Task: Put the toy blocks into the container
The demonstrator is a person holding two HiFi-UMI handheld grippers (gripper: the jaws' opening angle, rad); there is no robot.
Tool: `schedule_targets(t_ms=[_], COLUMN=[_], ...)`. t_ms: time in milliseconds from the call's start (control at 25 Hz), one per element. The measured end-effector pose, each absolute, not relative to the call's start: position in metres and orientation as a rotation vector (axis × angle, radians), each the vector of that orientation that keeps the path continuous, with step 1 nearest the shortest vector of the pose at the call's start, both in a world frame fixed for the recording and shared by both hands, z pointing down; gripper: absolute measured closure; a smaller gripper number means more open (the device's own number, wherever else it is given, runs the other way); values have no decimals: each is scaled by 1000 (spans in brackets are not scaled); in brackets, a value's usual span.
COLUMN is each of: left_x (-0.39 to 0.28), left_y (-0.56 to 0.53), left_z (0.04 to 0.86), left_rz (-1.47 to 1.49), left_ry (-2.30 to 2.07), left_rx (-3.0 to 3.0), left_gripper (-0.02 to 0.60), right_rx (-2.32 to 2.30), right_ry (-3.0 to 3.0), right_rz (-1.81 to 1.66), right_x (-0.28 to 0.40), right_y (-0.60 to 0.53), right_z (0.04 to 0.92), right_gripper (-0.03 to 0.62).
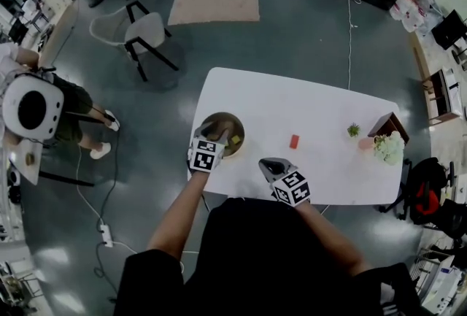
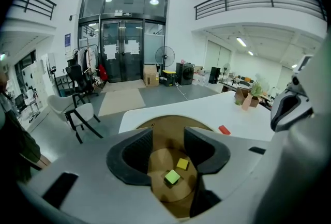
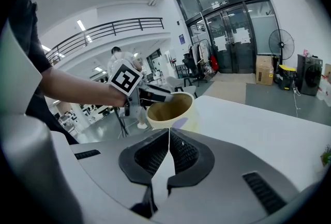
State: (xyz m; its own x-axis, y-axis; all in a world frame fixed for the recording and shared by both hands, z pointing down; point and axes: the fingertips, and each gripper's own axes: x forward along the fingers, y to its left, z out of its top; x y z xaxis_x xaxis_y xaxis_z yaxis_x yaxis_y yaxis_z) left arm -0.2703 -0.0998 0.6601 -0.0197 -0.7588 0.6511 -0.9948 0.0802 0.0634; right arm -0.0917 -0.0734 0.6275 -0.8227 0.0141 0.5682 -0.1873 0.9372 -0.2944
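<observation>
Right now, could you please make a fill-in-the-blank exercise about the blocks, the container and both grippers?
1. In the container, beside the yellow block, lies a second block, coloured ___.
2. The lone block on the table is ___.
3. The left gripper hangs over the container with its jaws ___.
4. The right gripper is ___ and empty.
Missing words: green; red; open; shut.

Open-plan office or lab hall, glass entrance doors (image 2: 123, 51), mezzanine railing (image 2: 258, 3), chair (image 1: 140, 31), standing fan (image 2: 164, 56)

Two blocks (image 2: 172, 177) in container (image 2: 170, 127), third block (image 1: 294, 141) on table (image 1: 306, 99) to its right
</observation>
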Motion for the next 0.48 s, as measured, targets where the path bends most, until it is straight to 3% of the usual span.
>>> schedule_targets(t_ms=[480], left_x=[-265], left_y=[-85], left_z=[654], left_rz=[464], left_ry=[-1960], left_rx=[1595], left_gripper=[430], right_rx=[164], right_ry=[-2511], right_rz=[487], right_x=[-39], right_y=[-104], right_z=[630], right_gripper=[589])
